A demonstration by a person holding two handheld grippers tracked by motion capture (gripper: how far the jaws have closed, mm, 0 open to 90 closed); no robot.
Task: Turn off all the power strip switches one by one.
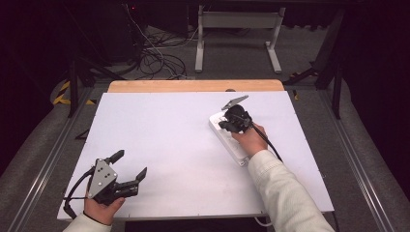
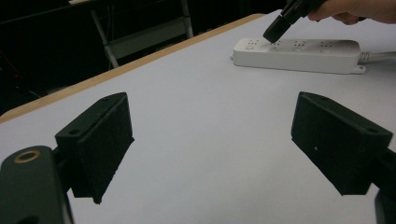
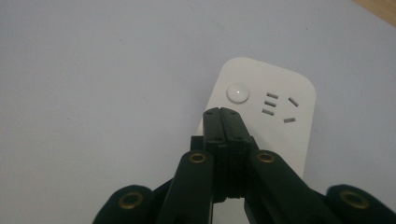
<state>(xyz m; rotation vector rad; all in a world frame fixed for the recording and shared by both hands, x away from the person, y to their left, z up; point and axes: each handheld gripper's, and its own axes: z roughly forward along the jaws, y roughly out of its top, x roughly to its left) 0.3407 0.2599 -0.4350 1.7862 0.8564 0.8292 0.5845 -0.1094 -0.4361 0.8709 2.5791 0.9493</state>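
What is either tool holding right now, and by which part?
Nothing. The right tool is shut empty over the power strip, near its round button; the left tool is open, empty.

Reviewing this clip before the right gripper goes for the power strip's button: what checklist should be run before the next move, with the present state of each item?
1. Right gripper jaws closed to form a pressing tip: ok, they meet with nothing between them.
2. Tip lined up with the round button: ok, it sits just short of the button in the right gripper view.
3. Tip touching the button: not ok, a strip of white casing shows between them.
4. Power strip lying flat on the table: ok.
5. Left gripper out of the way: ok, open near the table's front left, holding nothing.
6. Switch on or off: cannot tell.
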